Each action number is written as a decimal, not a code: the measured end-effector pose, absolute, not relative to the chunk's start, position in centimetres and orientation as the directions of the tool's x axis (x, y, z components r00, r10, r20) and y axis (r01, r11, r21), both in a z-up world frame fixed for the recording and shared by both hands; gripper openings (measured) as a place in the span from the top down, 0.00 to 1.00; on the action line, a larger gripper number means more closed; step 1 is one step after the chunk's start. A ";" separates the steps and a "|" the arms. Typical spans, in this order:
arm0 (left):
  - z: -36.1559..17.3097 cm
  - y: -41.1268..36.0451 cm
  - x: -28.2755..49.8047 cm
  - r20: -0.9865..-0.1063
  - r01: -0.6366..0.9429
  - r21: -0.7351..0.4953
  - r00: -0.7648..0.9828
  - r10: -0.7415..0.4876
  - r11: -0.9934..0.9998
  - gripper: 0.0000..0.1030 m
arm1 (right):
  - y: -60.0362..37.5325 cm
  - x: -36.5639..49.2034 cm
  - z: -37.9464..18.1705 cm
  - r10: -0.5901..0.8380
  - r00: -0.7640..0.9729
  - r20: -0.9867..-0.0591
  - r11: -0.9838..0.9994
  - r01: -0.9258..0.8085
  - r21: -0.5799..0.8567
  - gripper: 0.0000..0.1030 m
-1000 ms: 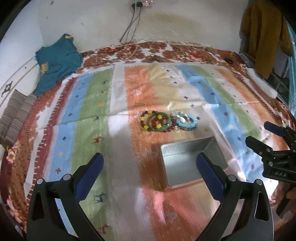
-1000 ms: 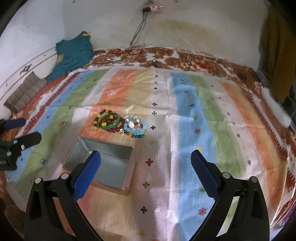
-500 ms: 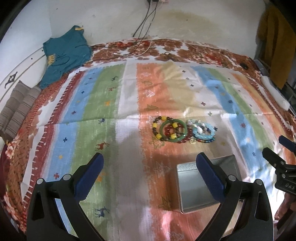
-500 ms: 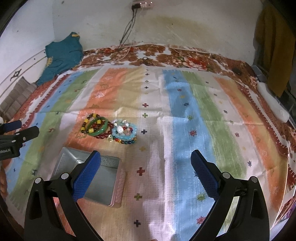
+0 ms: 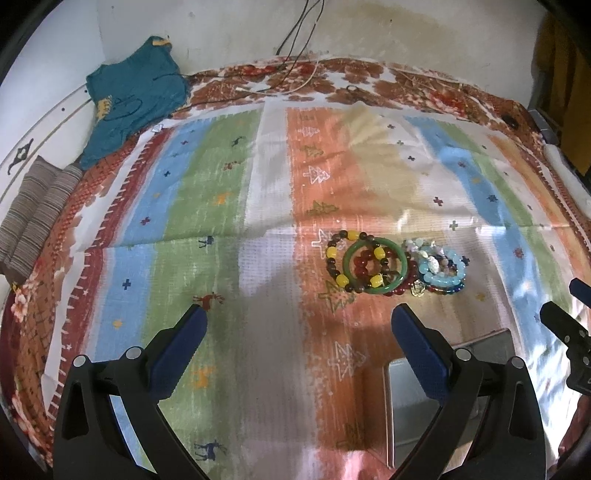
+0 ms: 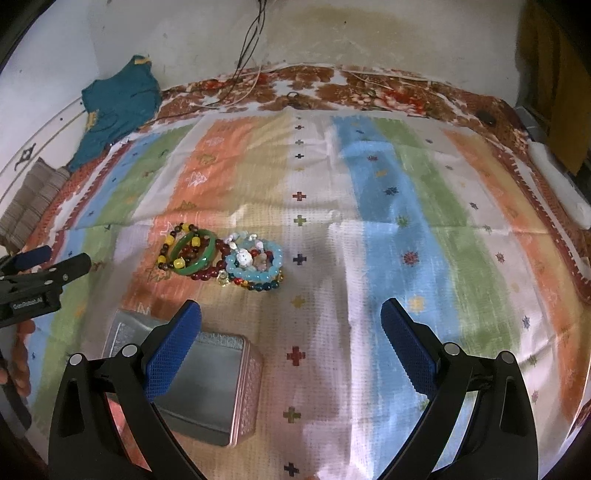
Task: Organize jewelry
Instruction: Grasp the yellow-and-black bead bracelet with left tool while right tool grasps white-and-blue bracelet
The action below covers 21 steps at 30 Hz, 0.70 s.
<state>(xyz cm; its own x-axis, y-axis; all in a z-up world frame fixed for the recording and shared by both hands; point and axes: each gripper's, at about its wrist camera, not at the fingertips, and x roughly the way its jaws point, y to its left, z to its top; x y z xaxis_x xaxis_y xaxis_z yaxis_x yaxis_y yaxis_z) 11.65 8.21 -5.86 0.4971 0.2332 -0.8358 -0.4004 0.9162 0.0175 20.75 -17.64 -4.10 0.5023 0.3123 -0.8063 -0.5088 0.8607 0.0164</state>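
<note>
One metal tin (image 6: 207, 387) sits open on the striped cloth (image 6: 388, 221), just near of the jewelry, and you can see nothing inside it; your right claw's (image 6: 291, 336) left finger crosses its near corner. In the left view the tin (image 5: 480, 354) is partly behind your left claw (image 5: 299, 338). Both claws are spread wide and hold nothing.

The jewelry lies in a touching heap on the cloth's orange stripe, apart from the tin: a green bangle (image 6: 194, 253) lies over a brown-and-yellow bead bracelet (image 6: 168, 247), with a dark red bead bracelet (image 6: 207, 273) beside it and a pale blue bead bracelet (image 6: 255, 273) to the right. A small clear charm (image 6: 222, 277) sits at the heap's near edge.

The cloth covers a bed with a floral sheet (image 6: 369, 92). A teal garment (image 6: 118, 107) lies at the far left corner, cables (image 6: 251, 33) hang down the stained wall, and a mustard garment (image 6: 554, 74) hangs at right.

How many bracelets are tangled under the blue one is hard to tell.
</note>
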 end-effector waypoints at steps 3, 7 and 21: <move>-6.4 8.2 12.5 -0.841 -0.393 0.034 0.485 0.238 0.919 0.05 | -17.1 21.7 -4.6 0.306 0.494 -0.814 0.863 -0.504 0.018 0.04; -7.1 8.4 13.6 -0.850 -0.389 0.029 0.475 0.228 0.921 0.05 | -16.6 23.0 -5.4 0.286 0.484 -0.827 0.868 -0.496 0.010 0.04; -9.0 10.7 16.1 -0.871 -0.418 0.012 0.442 0.214 0.909 0.06 | -14.6 25.8 -7.8 0.265 0.458 -0.848 0.855 -0.519 -0.013 0.04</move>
